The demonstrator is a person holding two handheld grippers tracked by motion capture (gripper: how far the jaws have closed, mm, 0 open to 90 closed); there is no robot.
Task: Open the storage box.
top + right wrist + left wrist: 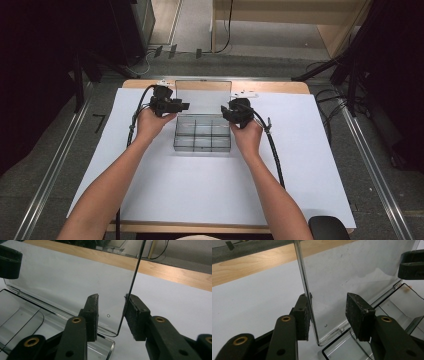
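A clear plastic compartment box (pixel 202 134) sits on the white sheet with its lid (pixel 202 95) standing upright at the back. My left gripper (pixel 184 106) is at the lid's left edge. In the left gripper view that edge of the lid (pixel 342 277) stands between the spread jaws of the left gripper (pixel 328 315), against one pad (pixel 303 317) and well apart from the other. My right gripper (pixel 225 111) is at the lid's right edge. In the right gripper view the edge of the lid (pixel 75 277) stands inside the open right gripper (pixel 111 312), close to one pad (pixel 135 315).
A white sheet (pixel 200 185) covers the wooden table (pixel 295 87), whose far strip shows behind the box. Metal rails (pixel 55 170) run along the floor on both sides. A black rounded object (pixel 327 227) sits at the near right corner.
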